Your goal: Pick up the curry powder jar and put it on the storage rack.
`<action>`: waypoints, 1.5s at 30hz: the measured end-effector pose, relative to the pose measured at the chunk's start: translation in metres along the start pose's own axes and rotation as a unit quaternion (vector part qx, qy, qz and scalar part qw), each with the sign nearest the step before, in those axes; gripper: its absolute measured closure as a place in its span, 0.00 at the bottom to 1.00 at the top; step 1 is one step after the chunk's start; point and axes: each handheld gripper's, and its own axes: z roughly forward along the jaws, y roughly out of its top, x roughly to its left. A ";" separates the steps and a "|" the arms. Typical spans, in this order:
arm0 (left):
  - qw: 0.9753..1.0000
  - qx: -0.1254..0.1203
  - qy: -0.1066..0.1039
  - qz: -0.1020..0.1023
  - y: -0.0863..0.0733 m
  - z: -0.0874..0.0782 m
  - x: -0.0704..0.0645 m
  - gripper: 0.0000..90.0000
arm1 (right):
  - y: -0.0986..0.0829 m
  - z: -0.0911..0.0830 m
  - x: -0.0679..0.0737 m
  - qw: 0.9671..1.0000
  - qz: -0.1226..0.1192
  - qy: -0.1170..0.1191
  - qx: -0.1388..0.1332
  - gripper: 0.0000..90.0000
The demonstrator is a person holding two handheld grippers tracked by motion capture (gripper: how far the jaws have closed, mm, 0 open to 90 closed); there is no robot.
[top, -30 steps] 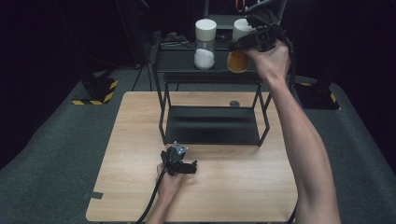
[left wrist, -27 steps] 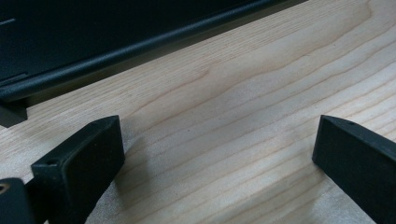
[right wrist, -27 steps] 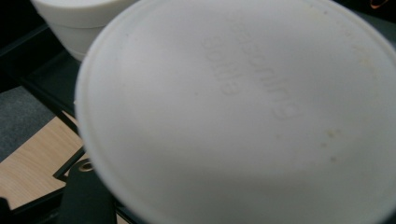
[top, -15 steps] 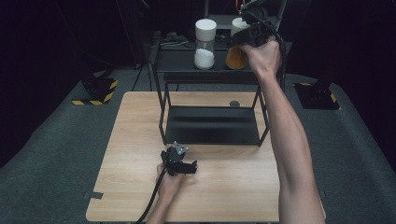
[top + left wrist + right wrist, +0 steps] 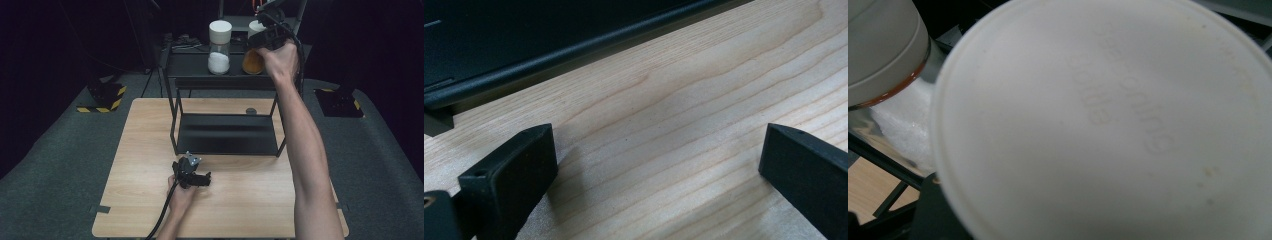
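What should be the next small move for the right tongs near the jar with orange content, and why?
Probably lower the right tongs a little further around the white-lidded glass jar of orange powder on the black metal shelf rack, then close. In the right gripper view the round white lid sits very near, and I cannot tell whether the jaws already grip it. The left tongs rest open on the wooden table.

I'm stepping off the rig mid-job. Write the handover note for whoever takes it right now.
Right gripper: up at the jar of orange powder on the rack's top shelf, its camera close over the white lid; grip cannot be told.
Left gripper: open, idle on the table before the rack.
Jar of white powder stands beside the orange one.
Done: reach. Left: probably gripping and moving the orange jar.
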 end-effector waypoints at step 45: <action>1.000 0.000 0.002 0.001 0.000 0.000 -0.001 0.02 | -0.050 -0.022 -0.003 0.998 -0.007 0.010 -0.066 0.04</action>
